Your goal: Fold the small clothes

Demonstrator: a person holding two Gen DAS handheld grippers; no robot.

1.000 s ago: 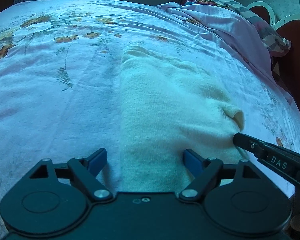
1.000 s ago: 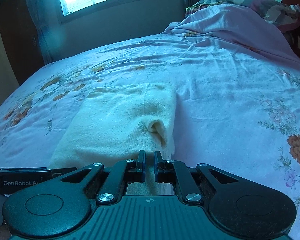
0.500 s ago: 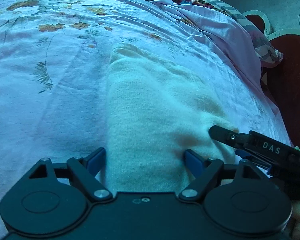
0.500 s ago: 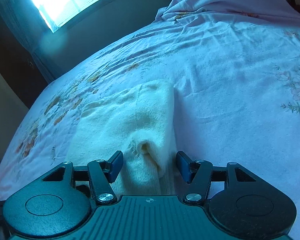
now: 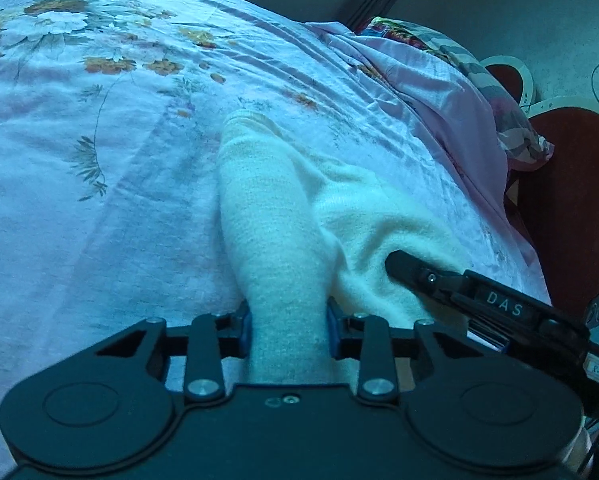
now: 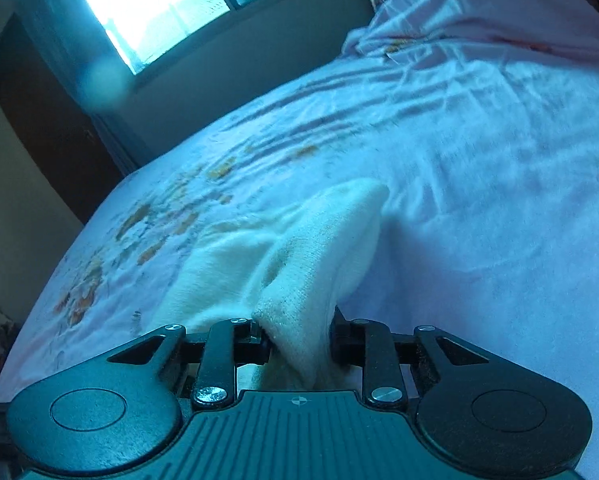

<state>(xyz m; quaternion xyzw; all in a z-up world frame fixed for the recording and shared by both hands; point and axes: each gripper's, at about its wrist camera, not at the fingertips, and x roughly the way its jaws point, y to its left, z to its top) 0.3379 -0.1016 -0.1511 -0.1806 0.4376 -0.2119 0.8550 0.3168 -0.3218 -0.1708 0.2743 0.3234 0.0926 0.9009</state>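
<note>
A cream knitted garment (image 5: 283, 216) lies on the floral bedsheet (image 5: 99, 168), its near edge lifted into two ridges. My left gripper (image 5: 287, 324) is shut on the left part of the near edge, the cloth bunched between its blue pads. My right gripper (image 6: 299, 340) is shut on the right part of the same garment (image 6: 319, 248). In the left wrist view the right gripper (image 5: 403, 264) pokes into the cloth from the right, close beside the left one.
A crumpled pink blanket and patterned pillow (image 5: 439, 92) lie at the far right of the bed. A dark red headboard (image 5: 571, 184) stands to the right. A bright window (image 6: 155, 4) and dark door (image 6: 47, 112) are beyond the bed.
Both grippers were open around the garment's near edge half a second ago; both have now closed on it and lifted it, bunching the cloth into ridges.
</note>
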